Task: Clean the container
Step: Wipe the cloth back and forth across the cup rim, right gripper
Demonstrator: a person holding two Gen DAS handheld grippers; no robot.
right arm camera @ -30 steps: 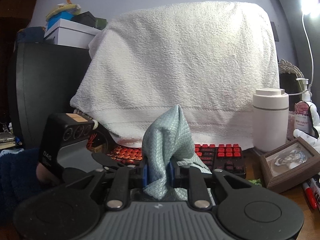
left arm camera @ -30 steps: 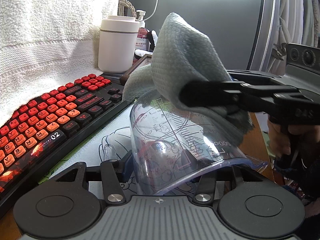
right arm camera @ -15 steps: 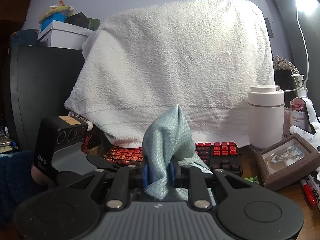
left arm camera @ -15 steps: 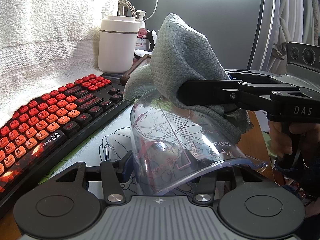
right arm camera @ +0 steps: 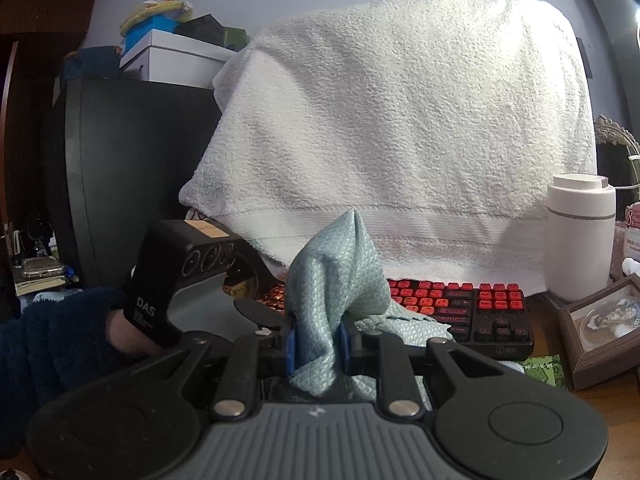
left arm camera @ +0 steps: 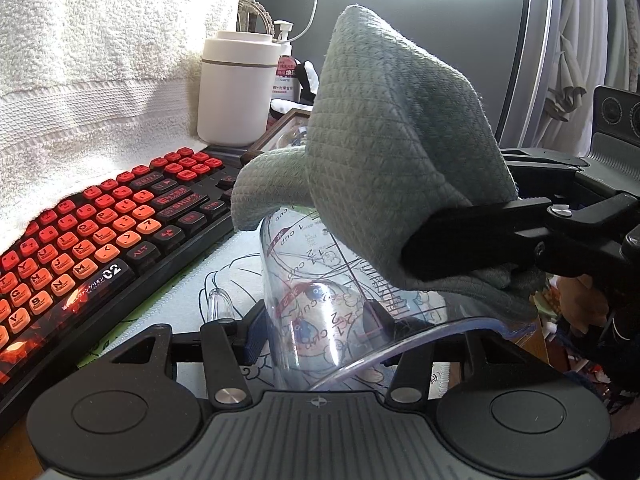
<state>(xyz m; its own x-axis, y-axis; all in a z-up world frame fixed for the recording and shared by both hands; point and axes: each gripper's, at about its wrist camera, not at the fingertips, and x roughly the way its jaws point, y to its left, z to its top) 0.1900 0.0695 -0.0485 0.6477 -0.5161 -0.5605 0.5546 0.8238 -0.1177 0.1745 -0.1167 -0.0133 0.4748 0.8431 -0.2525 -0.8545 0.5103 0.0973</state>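
Two grippers, one cloth, one container: that is what you work with.

Item, container: clear plastic measuring cup with printed cup marks, lying on its side at lower centre of the left wrist view, its open mouth toward the camera. Your left gripper has its jaws part-spread around the cup's body, one dark pad showing at the cup's left wall and the other seen through the plastic. Hold it exactly so; judged from the thin clear wall, a harder squeeze would flex it, and a looser one would let it roll under the wipe.

Item, cloth: grey-green waffle weave, bunched over the cup's upper side at centre frame. Your right gripper is pressed together on a fold of it, the blue pads pinching the fabric at lower centre of the right wrist view, with a peak of cloth standing above them.

Item, surroundings: red-and-black keyboard at left of frame, white cylinder at upper left, framed picture at right of the right wrist view, white towel draped behind.

Method, as a judgement: drag the loose cloth along the outer wall toward the rim, then feed it into the mouth. Keep the black fingers off the plastic so only fabric rubs. Sweep away from the keyboard, since a slipped cup would land on it.
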